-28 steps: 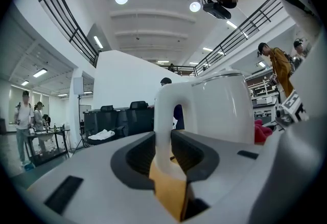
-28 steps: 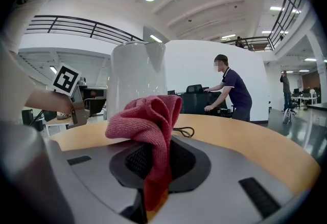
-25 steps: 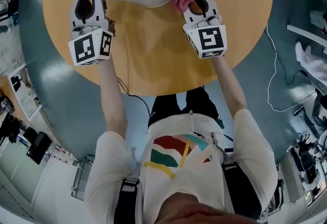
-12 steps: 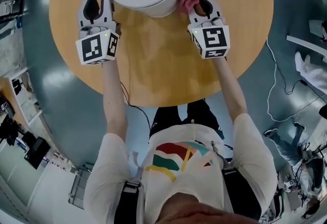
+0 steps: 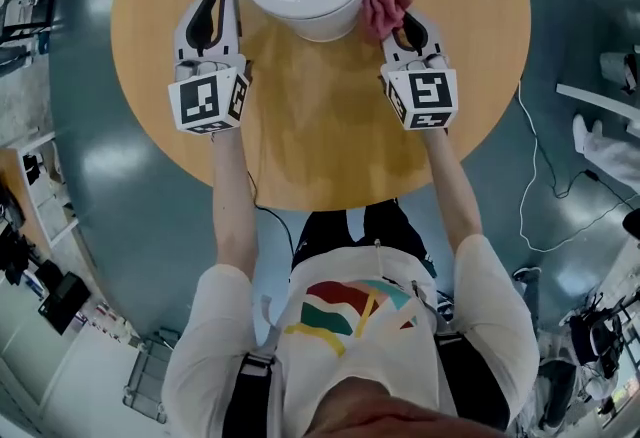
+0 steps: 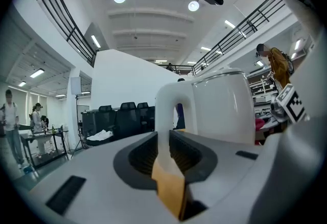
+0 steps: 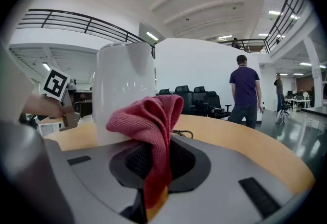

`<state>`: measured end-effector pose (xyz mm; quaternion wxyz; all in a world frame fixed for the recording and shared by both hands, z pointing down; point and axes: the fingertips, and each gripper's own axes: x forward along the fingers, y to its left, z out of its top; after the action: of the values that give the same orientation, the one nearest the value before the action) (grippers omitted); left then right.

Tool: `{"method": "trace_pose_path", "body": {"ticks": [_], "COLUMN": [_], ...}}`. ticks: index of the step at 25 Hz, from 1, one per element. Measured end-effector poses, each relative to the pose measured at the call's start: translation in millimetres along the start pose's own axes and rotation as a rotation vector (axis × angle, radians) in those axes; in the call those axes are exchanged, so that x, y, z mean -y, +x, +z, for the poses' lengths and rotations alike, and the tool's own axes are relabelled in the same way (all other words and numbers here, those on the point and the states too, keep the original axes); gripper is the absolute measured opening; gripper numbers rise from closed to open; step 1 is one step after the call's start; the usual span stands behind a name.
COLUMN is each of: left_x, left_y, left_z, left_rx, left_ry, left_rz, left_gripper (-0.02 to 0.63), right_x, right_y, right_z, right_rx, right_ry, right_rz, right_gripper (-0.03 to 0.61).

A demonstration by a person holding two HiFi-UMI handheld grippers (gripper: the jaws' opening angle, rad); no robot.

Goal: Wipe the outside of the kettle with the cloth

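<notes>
Your left fingers (image 6: 140, 154) have just been closing on the kettle handle (image 6: 168, 108); your right fingers (image 7: 134, 160) pinch the cloth (image 7: 150, 118), with the kettle (image 7: 122, 85) just to its left.

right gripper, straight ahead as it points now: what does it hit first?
Probably the kettle: the red cloth clamped in the right gripper leads toward it. It sits slightly left of the line, so maybe only a graze.
</notes>
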<state>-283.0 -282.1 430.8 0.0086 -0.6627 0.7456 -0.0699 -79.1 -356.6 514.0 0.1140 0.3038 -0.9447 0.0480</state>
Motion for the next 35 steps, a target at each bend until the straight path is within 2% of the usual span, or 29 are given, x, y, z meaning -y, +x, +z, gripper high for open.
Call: {"method": "trace_pose_path", "body": {"ticks": [6,11,13,15,16,17,19,24,29,31,35], "left_x": [11,20,21,23,23,23,23,23,42,49,64], "left_y": [-40,-73,-78,-78,-77,-76,-75,-64,-65,-72,-93], "left_z": [-8,-8,-5,-3,-1,0,1,-4,-9,-8,-7], "left_rx": [-0.03,-0.02,-0.004,0.013,0.017,0.017,0.003,-0.038,-0.083,-0.09,-0.096], "left_ry": [-0.036,-0.065,-0.119,-0.169,-0.176,-0.168,-0.142,-0.103,-0.008,-0.018,-0.041], "left_rz": [0.057,0.052,0.022,-0.045,-0.071,-0.087,-0.103,-0.116,-0.157,-0.155,-0.188], "left_gripper": [0.095,0.086,0.088,0.091,0.131,0.202,0.253,0.253,0.238,0.172,0.159], "right_x": [-14,-32,-36,-41,-45,-48,-54,-56,-52,-51,-61], "right_y": [-21,-48,-62,-74,-79,-85,-98,-123,-145,-151,-151], "right_z": [7,21,25,27,27,28,28,24,19,18,24], "right_rx": [0.002,0.015,0.017,0.012,0.007,0.001,-0.009,-0.033,-0.042,-0.04,-0.032], "right_ry": [-0.012,-0.016,-0.015,-0.016,-0.019,-0.025,-0.039,-0.077,-0.077,-0.077,-0.071], "right_rz": [0.013,0.02,0.025,0.03,0.03,0.03,0.027,0.02,0.016,0.02,0.043], "right_gripper": [0.048,0.048,0.048,0.048,0.048,0.048,0.048,0.048,0.048,0.048,0.048]}}
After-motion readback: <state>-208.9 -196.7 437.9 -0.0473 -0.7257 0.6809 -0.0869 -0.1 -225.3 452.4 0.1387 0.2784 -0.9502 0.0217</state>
